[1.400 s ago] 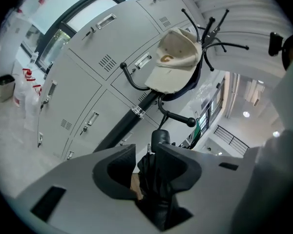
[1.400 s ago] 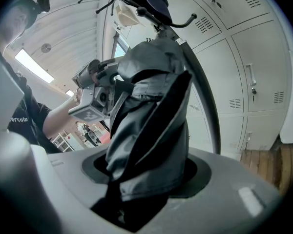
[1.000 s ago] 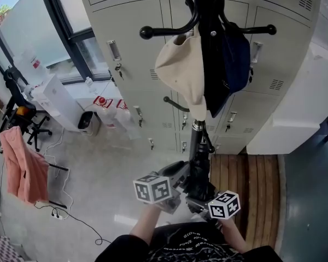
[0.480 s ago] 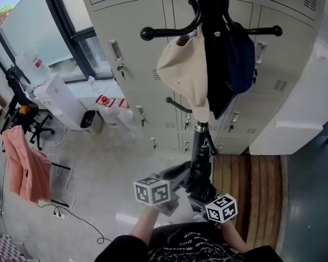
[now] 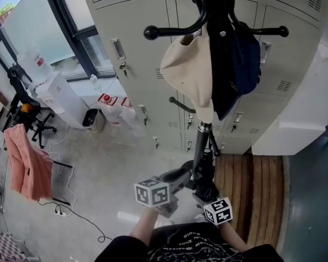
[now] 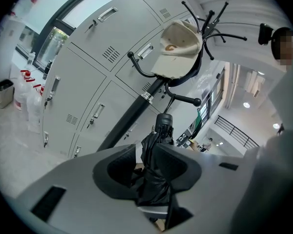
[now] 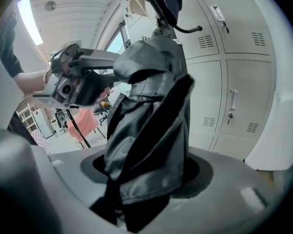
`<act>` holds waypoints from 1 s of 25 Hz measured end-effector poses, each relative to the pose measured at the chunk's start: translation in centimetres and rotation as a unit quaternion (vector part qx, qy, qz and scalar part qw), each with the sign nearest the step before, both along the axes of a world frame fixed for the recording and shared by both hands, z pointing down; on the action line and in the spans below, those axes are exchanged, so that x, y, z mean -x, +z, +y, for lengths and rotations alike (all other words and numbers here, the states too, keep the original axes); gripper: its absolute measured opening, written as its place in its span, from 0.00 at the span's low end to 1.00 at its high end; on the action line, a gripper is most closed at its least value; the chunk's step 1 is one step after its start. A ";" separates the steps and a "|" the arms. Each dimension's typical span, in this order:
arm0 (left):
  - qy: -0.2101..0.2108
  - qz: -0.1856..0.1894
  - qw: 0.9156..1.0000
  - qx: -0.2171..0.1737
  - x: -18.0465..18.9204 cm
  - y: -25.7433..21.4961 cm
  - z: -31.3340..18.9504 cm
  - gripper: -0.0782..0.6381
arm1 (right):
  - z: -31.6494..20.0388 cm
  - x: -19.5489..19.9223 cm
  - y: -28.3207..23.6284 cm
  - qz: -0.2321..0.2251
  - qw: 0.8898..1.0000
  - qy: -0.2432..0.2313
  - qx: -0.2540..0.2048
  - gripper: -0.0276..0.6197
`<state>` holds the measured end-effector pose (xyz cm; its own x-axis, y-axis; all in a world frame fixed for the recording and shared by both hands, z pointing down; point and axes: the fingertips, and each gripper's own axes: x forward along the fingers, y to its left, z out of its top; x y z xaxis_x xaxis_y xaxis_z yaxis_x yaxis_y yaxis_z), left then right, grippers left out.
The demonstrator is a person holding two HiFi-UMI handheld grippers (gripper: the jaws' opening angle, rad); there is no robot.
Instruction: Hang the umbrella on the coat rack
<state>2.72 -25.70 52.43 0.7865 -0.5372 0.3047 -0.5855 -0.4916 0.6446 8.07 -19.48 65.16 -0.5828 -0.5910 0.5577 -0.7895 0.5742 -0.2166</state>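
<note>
A folded black umbrella (image 5: pixel 203 171) stands upright just in front of the coat rack's black pole (image 5: pixel 216 15). My left gripper (image 5: pixel 188 179) is shut on it from the left; in the left gripper view the umbrella (image 6: pixel 154 179) fills the left gripper (image 6: pixel 147 156) between its jaws. My right gripper (image 5: pixel 203 192) grips lower down; the right gripper (image 7: pixel 146 172) has the bunched umbrella (image 7: pixel 146 130) fabric pressed between its pads. The rack's arms carry a beige cap (image 5: pixel 188 72) and a dark bag (image 5: pixel 246 53). A bare knobbed hook (image 5: pixel 169 33) sticks out to the left, and a lower hook (image 5: pixel 180 103) is bare too.
Grey lockers (image 5: pixel 136 64) stand right behind the rack. A wooden platform (image 5: pixel 251 184) lies at the right of its foot. At the left are a white unit (image 5: pixel 60 100), a pink cloth on a chair (image 5: pixel 24 165) and a cable on the floor (image 5: pixel 82 217).
Both grippers have sunk a little with the umbrella. The right gripper's marker cube has dropped and rolled. The rack sits slightly further right in the head view.
</note>
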 end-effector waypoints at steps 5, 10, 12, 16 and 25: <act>0.002 -0.007 1.000 0.010 0.3 0.9 0.2 0.27 | -1.4 -0.4 0.9 0.001 1.000 0.014 -0.007 0.51; -0.001 -0.004 1.000 0.019 0.6 1.5 0.1 0.27 | -2.0 0.0 2.1 0.011 1.000 0.011 0.008 0.53; 0.000 -0.003 1.000 0.022 0.5 1.7 0.1 0.27 | -2.2 -0.1 2.6 0.014 1.000 0.017 0.018 0.54; 0.005 -0.005 1.000 0.028 0.4 2.1 0.3 0.27 | -2.9 -0.2 3.2 0.018 0.999 0.020 0.025 0.54; 0.005 0.007 0.999 0.032 0.1 2.3 0.7 0.27 | -3.2 -1.8 5.0 0.015 0.993 0.092 0.072 0.60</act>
